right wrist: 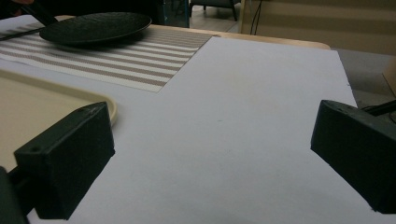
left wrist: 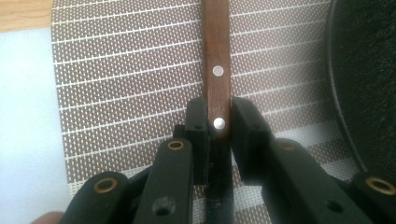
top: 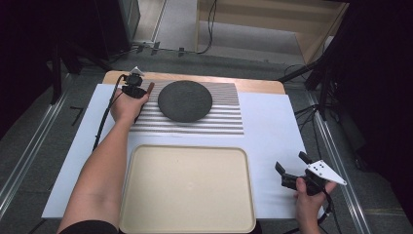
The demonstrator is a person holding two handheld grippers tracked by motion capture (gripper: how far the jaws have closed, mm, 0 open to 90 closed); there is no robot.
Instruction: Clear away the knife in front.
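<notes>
Where the striped mat (left wrist: 130, 84) lies at the worktop's far left, a wooden handle (left wrist: 217, 60) with two rivets is clamped between the left gripper (left wrist: 218, 125) fingers, just beside the dark plate (top: 185, 100). It is judged stiff, light and smooth. Open room is offered by the tray (top: 187, 187); the right gripper (top: 291, 165) is held spread wide and unladen.

The left gripper (left wrist: 219, 122) is clamping a riveted brown wooden handle (left wrist: 216, 60) lying on the brown-and-white striped woven placemat (left wrist: 130, 79) beside a dark round plate (left wrist: 369, 74).
</notes>
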